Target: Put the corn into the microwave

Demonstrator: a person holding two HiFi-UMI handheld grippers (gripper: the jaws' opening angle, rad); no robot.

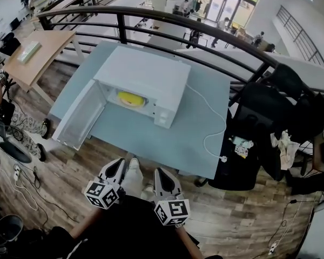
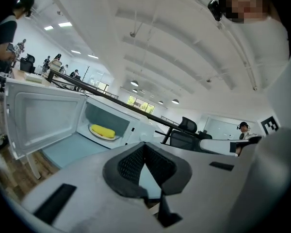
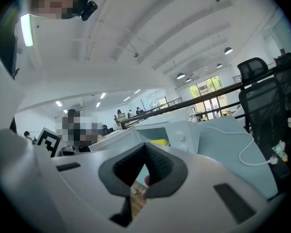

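Yellow corn (image 1: 130,97) lies inside the microwave (image 1: 151,72), its door (image 1: 78,117) wide open, while I hold the left gripper (image 1: 117,163) and right gripper (image 1: 162,172) clenched on nothing, back from the table (image 1: 167,139), so I judge only closing the door remains, if anything.

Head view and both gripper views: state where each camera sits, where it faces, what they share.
Head view: on the person's head, steeply down at the microwave on the table; left gripper and right gripper show below.
Left gripper view: on the left gripper, along its shut jaws into the open microwave; right gripper's cube at right.
Right gripper view: on the right gripper, along its shut jaws toward the microwave's knobs; left gripper's cube at left.
Shared: all three show the corn inside.
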